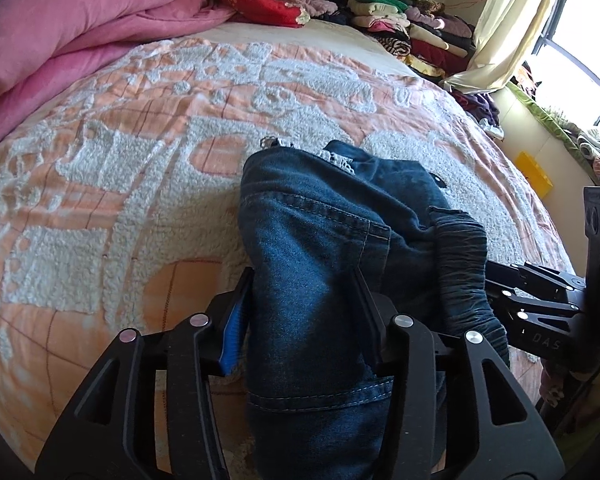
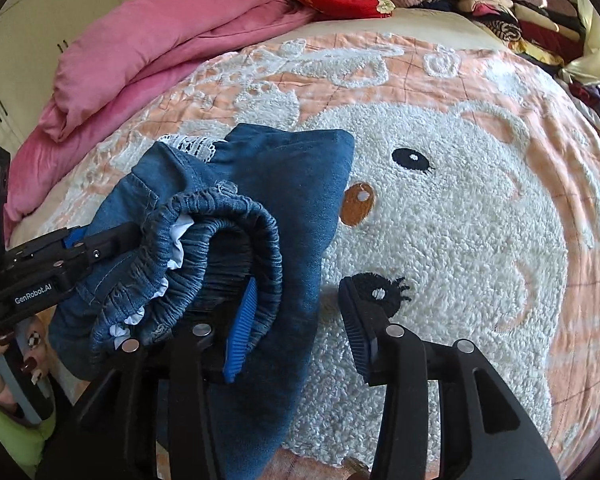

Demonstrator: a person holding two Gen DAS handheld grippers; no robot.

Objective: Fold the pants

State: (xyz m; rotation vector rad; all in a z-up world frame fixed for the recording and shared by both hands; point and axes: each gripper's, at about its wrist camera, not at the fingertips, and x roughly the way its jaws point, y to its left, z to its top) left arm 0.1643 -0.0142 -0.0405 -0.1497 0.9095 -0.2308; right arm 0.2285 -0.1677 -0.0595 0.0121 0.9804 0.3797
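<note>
- Closest in: the left tongs [image 1: 306,320] have the denim of the pants [image 1: 320,280] running right up between the jaws. There's a sliver of gap by the blue pad [image 1: 234,334] on the left side, so I'd call them partly open around the fabric, not really clamping it.
- The right tongs [image 2: 296,324] are clearly parted too. The blue pad [image 2: 240,332] sits against the gathered elastic waistband [image 2: 220,240], the other finger [image 2: 356,328] hangs over bare bedspread with nothing touching it. So no real grip there either.
- The pants themselves are bunched into a rough bundle at the near edge of the bed [image 2: 480,220], waistband curled over on top, lace trim [image 2: 188,146] poking out at the far end.
- What could go wrong, my guess: with both sets of tongs loose, the curled waistband just springs back open and the fold undoes itself.
- Pull away carelessly and a finger could snag that elastic or the lace and drag the whole bundle.
- It's sitting close to the bed's edge, so a nudge toward the person might slide it off.
- The fluffy bedspread grips denim, so smoothing it could wrinkle the layers instead of flattening them.
- Further back, the pink duvet [image 1: 80,32] and clothes pile [image 1: 412,28] are well apart, no trouble there.
</note>
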